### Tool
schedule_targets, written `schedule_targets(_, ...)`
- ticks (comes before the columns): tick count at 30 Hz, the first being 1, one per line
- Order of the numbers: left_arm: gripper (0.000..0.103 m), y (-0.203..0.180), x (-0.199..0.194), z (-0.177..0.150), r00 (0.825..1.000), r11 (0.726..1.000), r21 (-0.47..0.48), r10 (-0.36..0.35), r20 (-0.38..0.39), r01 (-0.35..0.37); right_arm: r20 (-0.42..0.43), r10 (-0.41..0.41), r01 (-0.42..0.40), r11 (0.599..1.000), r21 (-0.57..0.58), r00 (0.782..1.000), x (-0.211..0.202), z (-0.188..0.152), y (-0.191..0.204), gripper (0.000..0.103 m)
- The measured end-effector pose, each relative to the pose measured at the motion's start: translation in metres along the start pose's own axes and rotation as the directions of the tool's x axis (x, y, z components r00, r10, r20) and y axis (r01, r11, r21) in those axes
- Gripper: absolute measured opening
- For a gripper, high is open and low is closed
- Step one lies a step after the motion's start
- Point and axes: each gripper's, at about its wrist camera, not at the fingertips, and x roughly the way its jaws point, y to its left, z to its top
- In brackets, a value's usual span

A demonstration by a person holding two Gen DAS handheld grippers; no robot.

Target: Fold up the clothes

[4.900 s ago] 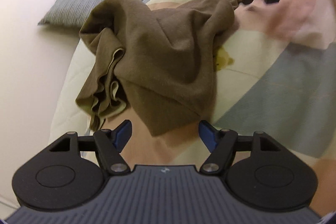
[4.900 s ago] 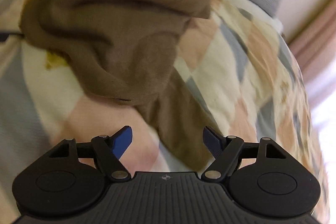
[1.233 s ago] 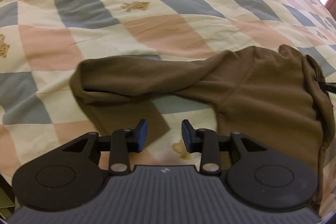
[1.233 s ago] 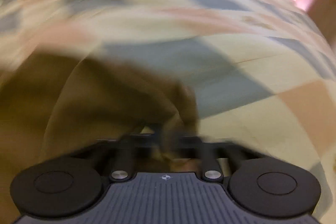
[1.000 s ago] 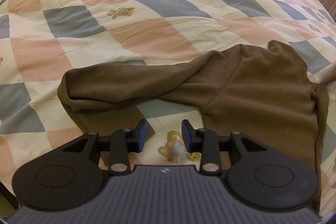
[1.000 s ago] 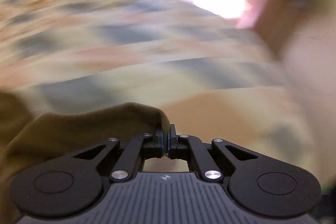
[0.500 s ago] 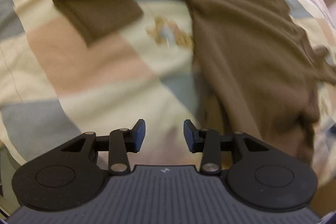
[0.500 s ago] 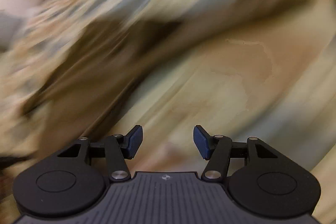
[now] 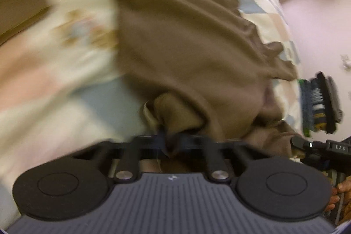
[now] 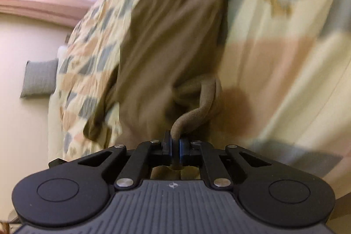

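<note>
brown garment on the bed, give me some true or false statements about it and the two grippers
1. The right gripper is shut on a rolled edge of the brown cloth garment. True.
2. The left gripper is wide open and clear of the garment. False: its jaws are closed on a bunch of the brown fabric.
3. The garment lies on a checked quilt of cream, pink and grey-blue patches. True.
4. The garment is already folded into a neat square. False: it lies rumpled and spread out.
5. A grey striped cushion lies on top of the garment. False: it sits on the floor beside the bed.
</note>
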Motion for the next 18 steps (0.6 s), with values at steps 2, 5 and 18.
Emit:
schedule_targets(2, 0.004, -0.017, -0.008, 0.029, 0.998, 0.998, -0.015, -0.052, 0.031, 0.053, 0.072, 0.024, -0.026, 0.999, 0.022, 0.997, -0.019, 0.015, 0.008, 0.008)
schedule_targets(5, 0.018, -0.027, -0.021, 0.065, 0.996, 0.996, -0.09, 0.011, 0.083, -0.003, 0.187, -0.012, -0.01, 0.993, 0.117, 0.982, -0.038, 0.035, 0.004, 0.007)
schedule_targets(18, 0.044, 0.022, -0.022, 0.01, 0.99, 0.908, -0.395, -0.123, 0.072, 0.141, 0.141, -0.17, 0.127, 0.953, 0.274, 0.975, -0.004, 0.031, -0.045, 0.05)
